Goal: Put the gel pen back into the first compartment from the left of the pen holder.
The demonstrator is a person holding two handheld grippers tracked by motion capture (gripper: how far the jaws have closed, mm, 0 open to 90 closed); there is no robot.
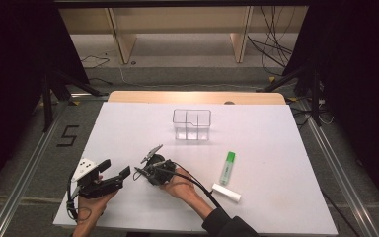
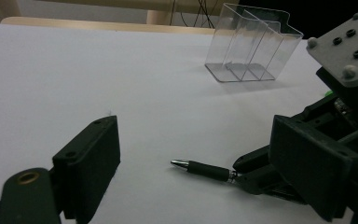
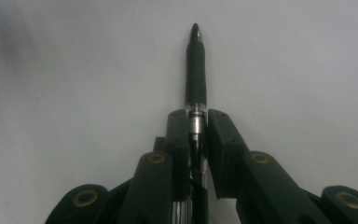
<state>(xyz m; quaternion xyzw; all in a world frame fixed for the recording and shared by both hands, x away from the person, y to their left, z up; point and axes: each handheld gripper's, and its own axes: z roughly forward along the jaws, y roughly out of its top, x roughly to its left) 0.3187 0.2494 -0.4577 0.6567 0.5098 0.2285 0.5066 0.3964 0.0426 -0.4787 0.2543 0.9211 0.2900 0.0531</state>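
Right tool [image 3: 196, 140] clamped on pen [image 3: 196, 74], low over table [image 1: 276, 148]; left tool [image 2: 191, 154] open, empty. Lift level, keep squeeze firm, carry toward clear organizer [image 1: 192, 124], lower tip first.

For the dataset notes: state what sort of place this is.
Probably a lab or studio recording bay: a white-covered table on its own, dark curtains at both sides, loose cables and stand legs on the grey floor, a taped 5.
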